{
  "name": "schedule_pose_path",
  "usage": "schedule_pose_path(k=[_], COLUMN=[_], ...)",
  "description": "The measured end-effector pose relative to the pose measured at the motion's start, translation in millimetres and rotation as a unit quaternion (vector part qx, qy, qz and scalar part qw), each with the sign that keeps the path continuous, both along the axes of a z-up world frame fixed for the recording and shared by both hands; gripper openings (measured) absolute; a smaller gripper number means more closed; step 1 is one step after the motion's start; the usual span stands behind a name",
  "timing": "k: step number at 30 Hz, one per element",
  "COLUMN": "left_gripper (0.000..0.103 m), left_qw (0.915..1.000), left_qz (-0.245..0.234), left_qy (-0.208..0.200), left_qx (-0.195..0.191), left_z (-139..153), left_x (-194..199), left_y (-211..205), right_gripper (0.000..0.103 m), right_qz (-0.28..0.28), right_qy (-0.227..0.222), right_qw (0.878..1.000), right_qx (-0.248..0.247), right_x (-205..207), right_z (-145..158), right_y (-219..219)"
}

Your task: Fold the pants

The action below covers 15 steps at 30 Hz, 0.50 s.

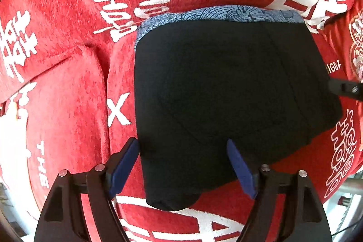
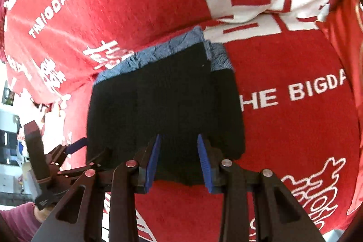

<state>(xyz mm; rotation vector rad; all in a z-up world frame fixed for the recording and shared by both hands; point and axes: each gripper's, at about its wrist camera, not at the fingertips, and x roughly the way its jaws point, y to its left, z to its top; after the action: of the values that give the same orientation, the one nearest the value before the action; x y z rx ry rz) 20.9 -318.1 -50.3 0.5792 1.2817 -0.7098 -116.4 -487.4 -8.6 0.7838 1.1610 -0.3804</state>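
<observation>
Here, folded pants [image 1: 226,87], waistband [image 1: 226,14] farthest.

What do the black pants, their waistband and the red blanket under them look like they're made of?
Black pants: soft matte knit, probably cotton or a blend; no sheen.
Waistband: blue-grey patterned fabric, probably elastic, bunched in the right wrist view.
Red blanket: fuzzy fleece or plush; visible nap.

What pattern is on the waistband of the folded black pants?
The waistband is blue-grey with a dark wavy line print, clearest in the left wrist view.
</observation>
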Motion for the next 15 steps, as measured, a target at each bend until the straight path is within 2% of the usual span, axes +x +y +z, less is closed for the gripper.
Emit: schedule_pose_path(k=[4, 8, 15], left_gripper=[0.081, 0.082, 0.082], left_qw=[0.9999, 0.9990, 0.9973], left_qz=[0.003, 0.018, 0.032], left_qy=[0.016, 0.039, 0.065], left_qx=[0.001, 0.008, 0.010], left_z=[-0.2, -2.0, -3.4], left_x=[5.8, 13.9, 20.7], left_y=[0.5, 0.6, 2.8], right_gripper=[0.039, 0.051, 0.053], right_qz=[-0.006, 0.000, -0.002], right_qy=[0.013, 0.019, 0.017], right_qw=[1.000, 1.000, 1.000], right_qx=[0.015, 0.013, 0.016], right_x=[0.7, 0.1, -0.9], right_z=[-12.3, -12.5, -12.6], right_y=[-4.2, -4.8, -5.8])
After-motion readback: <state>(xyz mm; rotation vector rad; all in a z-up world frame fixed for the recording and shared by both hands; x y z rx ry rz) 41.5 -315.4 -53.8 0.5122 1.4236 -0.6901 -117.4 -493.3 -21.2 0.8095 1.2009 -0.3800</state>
